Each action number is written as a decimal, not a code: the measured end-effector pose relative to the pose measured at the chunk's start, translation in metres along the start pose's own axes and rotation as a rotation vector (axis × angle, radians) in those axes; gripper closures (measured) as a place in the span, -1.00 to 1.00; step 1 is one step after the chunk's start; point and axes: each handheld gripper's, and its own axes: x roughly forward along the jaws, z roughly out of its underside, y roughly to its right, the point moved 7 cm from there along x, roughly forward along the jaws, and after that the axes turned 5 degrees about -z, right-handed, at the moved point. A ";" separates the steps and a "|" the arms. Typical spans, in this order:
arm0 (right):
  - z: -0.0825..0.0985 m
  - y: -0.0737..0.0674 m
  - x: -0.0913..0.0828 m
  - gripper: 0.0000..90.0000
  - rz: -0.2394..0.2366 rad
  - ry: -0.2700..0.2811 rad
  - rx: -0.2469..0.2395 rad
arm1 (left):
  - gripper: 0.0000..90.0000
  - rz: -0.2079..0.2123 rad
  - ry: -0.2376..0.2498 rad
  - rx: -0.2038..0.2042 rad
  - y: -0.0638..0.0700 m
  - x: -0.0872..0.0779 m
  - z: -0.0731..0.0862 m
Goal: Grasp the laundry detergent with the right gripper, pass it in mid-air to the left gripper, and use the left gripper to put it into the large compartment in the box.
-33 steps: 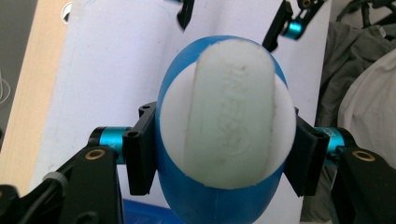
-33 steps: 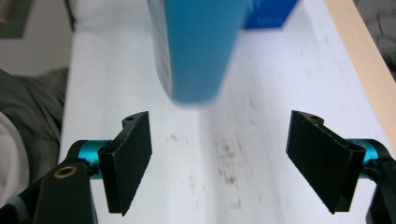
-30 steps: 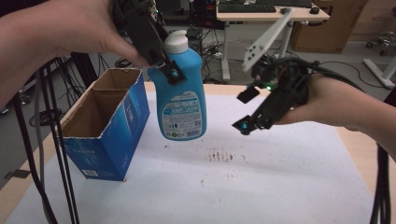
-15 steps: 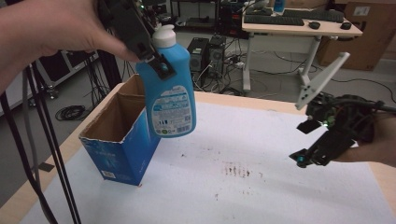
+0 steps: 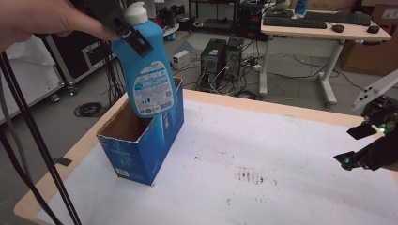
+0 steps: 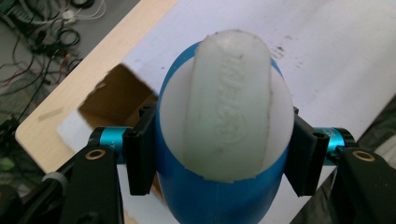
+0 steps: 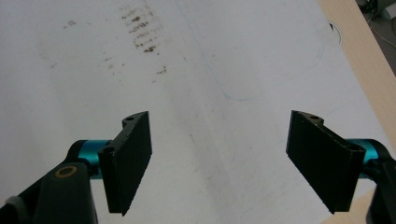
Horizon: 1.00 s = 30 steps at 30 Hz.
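A blue bottle (image 5: 149, 72) with a white cap and a printed label hangs tilted above the open blue cardboard box (image 5: 141, 140) at the table's left. My left gripper (image 5: 127, 33) is shut on the bottle's neck, just below the cap. Seen from the left gripper view, the white cap (image 6: 231, 100) sits between the two black pads (image 6: 139, 156), with the box's brown inside (image 6: 114, 98) below. My right gripper (image 5: 361, 146) hovers open over the table's right edge. In the right gripper view its jaws (image 7: 219, 161) stand wide apart over bare white paper, with nothing between them.
White paper (image 5: 263, 159) covers the wooden table (image 5: 263, 105) and bears dark smudges (image 5: 251, 176) near the middle. Beyond the table stand a desk with a keyboard (image 5: 324, 18), computer towers (image 5: 220, 58) and cables on the floor.
The left hand has carried the bottle leftward and up, from beside the box to above its open top. The right gripper has drawn away to the right and lower.
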 end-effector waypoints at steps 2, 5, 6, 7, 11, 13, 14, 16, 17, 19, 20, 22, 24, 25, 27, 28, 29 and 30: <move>0.002 0.003 0.000 -0.51 0.006 -0.002 0.001 | -0.15 -0.037 -0.016 -0.022 -0.007 -0.001 0.005; 0.005 0.006 -0.002 -0.51 0.009 0.001 0.013 | -0.15 -0.073 -0.031 -0.055 -0.013 -0.001 0.011; 0.005 0.007 -0.002 -0.51 0.014 -0.001 0.013 | -0.15 -0.082 -0.033 -0.063 -0.015 0.000 0.012; 0.006 0.007 -0.002 -0.51 0.017 0.002 0.018 | -0.15 -0.089 -0.038 -0.070 -0.017 0.000 0.014; 0.009 0.011 -0.003 -0.51 0.026 0.000 0.029 | -0.15 -0.103 -0.048 -0.093 -0.020 0.004 0.017; 0.010 0.012 -0.004 -0.52 0.027 0.005 0.029 | -0.15 -0.109 -0.055 -0.100 -0.021 0.007 0.019; 0.011 0.013 -0.004 -0.51 0.030 0.007 0.034 | -0.15 -0.114 -0.064 -0.097 -0.022 0.008 0.020; 0.012 0.014 -0.005 -0.51 0.031 0.008 0.034 | -0.15 -0.125 -0.073 -0.101 -0.023 0.013 0.022; 0.013 0.014 -0.005 -0.51 0.032 0.009 0.038 | -0.15 -0.128 -0.081 -0.103 -0.023 0.015 0.023; 0.015 0.015 -0.006 -0.51 0.035 0.011 0.039 | -0.15 -0.130 -0.091 -0.105 -0.025 0.020 0.025; 0.015 0.016 -0.006 -0.51 0.035 0.014 0.040 | -0.15 -0.131 -0.099 -0.107 -0.025 0.022 0.027; 0.017 0.016 -0.007 -0.52 0.036 0.012 0.042 | -0.15 -0.131 -0.103 -0.113 -0.027 0.027 0.029; 0.018 0.016 -0.008 -0.51 0.039 0.008 0.045 | -0.15 -0.130 -0.109 -0.116 -0.028 0.031 0.031; 0.019 0.016 -0.008 -0.51 0.040 0.010 0.041 | -0.15 -0.130 -0.113 -0.118 -0.028 0.033 0.033; 0.020 0.016 -0.008 -0.51 0.040 0.007 0.044 | -0.15 -0.129 -0.121 -0.120 -0.028 0.038 0.035; 0.020 0.016 -0.008 -0.51 0.041 0.006 0.046 | -0.15 -0.127 -0.129 -0.119 -0.028 0.040 0.037; 0.021 0.016 -0.008 -0.52 0.042 0.007 0.046 | -0.15 -0.124 -0.131 -0.117 -0.028 0.042 0.038; 0.021 0.017 -0.008 -0.51 0.043 0.009 0.046 | -0.15 -0.123 -0.136 -0.118 -0.028 0.045 0.040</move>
